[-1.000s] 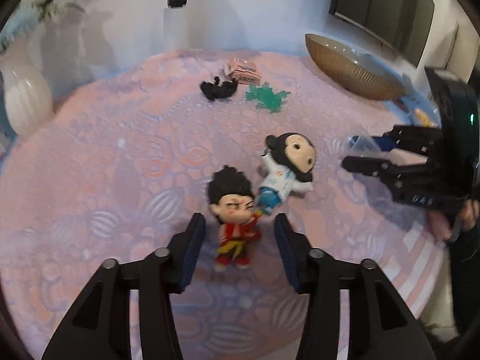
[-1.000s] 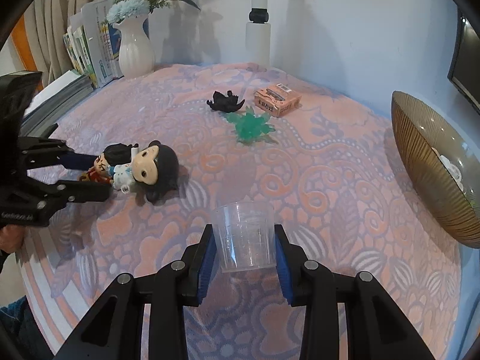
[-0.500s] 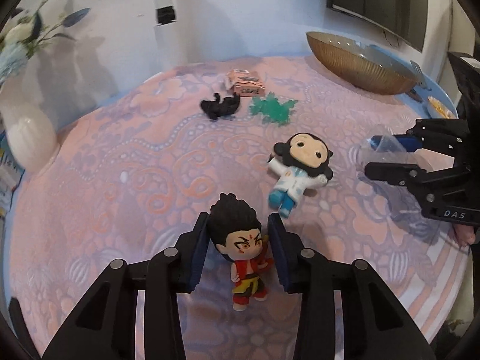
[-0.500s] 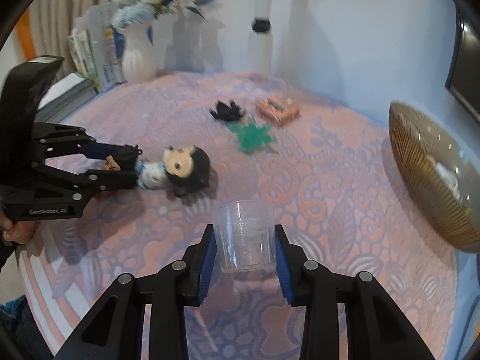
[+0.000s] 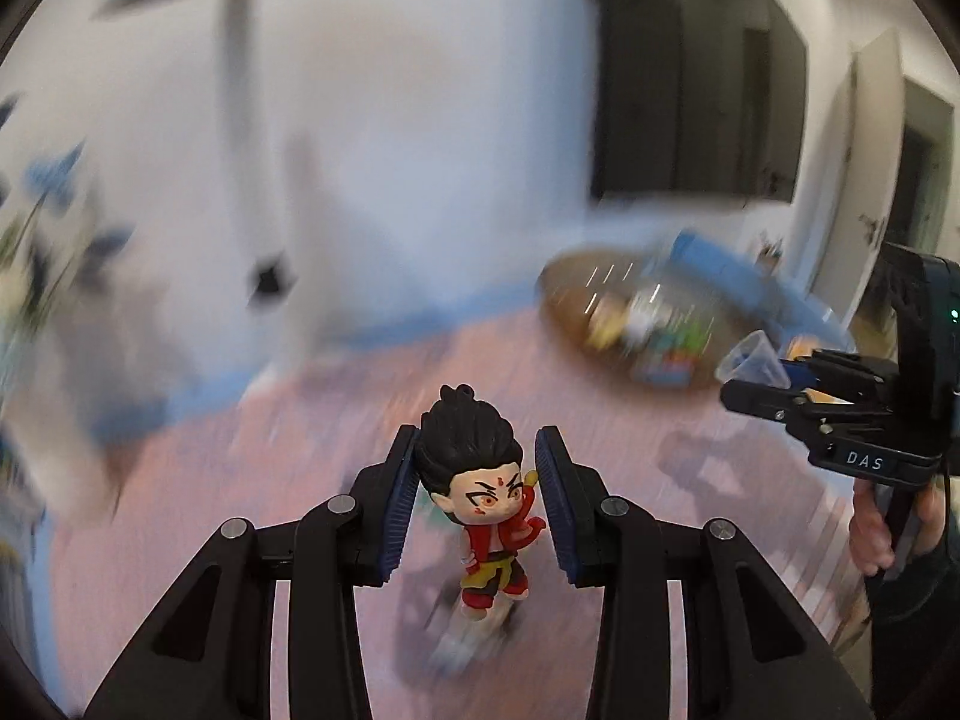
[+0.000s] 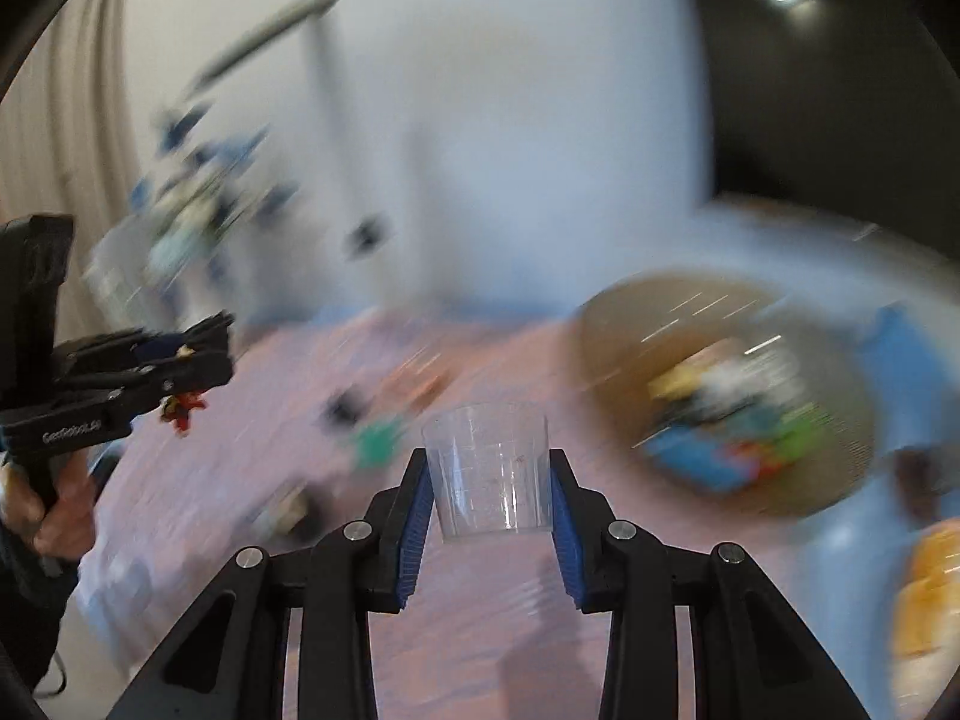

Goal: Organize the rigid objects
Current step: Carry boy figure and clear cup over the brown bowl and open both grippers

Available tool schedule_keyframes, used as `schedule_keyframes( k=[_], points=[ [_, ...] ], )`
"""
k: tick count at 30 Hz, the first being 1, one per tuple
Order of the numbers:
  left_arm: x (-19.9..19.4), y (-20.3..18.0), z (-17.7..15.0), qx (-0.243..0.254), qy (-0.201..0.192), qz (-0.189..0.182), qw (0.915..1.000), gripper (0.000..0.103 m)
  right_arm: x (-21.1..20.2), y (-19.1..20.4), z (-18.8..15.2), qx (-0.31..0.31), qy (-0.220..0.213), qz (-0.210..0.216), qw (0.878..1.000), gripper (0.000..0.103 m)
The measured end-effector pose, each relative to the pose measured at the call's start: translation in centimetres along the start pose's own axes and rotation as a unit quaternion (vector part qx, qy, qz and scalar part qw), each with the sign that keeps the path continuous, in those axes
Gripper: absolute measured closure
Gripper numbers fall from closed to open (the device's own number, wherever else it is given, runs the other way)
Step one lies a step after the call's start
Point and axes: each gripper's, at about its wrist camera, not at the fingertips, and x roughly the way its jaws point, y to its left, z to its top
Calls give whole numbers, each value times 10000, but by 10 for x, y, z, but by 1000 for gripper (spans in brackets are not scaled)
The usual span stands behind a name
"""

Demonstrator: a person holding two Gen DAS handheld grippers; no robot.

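Figurine (image 5: 480,498), the red-robed one with the black topknot, was clamped by its head between the left gripper (image 5: 477,501) pads, body dangling clear above the pink patterned tablecloth (image 5: 252,480). Right gripper (image 6: 489,492) was clamped on a clear plastic cup (image 6: 487,471), upright, mouth up, also off the cloth.

Both views were heavily motion-blurred, so I'd call this the carry step: two objects in the air, in transit.

Wicker bowl (image 6: 606,324) sat at about 2 o'clock in the right wrist view and about 1 o'clock in the left one, already holding a blurred mix of coloured items; I couldn't tell what they were. Other small blurred bits lay on the cloth near 10–11 o'clock of the cup, one of them green.

My read: bowl was the likely drop target. Next move would need each load brought over the bowl's rim, one at a time so the grippers don't clash, then pads opened low. Figurine held only by the head could swing, so a slow approach is advisable.
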Motion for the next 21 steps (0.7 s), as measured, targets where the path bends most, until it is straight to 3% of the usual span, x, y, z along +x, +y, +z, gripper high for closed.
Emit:
schedule_keyframes(
  k=[4, 6, 7, 10, 14, 21],
  points=[
    [32, -36, 53, 37, -143, -369, 9992, 67, -34, -57, 37, 783, -403, -804, 9929, 67],
    [60, -51, 69, -153, 47, -675, 9976, 67, -34, -83, 45, 1216, -340, -1831, 9750, 67],
    [71, -56, 71, -256, 135, -788, 9965, 67, -32, -91, 45, 1357, -337, -2041, 9689, 67],
    [108, -74, 72, -358, 428, -960, 9938, 67, -18, -110, 37, 1800, -189, -1729, 9682, 67],
    [141, -88, 59, -486, 753, -1016, 9908, 67, 11, -115, 20, 1837, 223, -1631, 9691, 67],
    [154, -104, 53, -503, 814, -922, 9911, 66, 34, -120, 5, 1940, 561, -1560, 9669, 67]
  ],
)
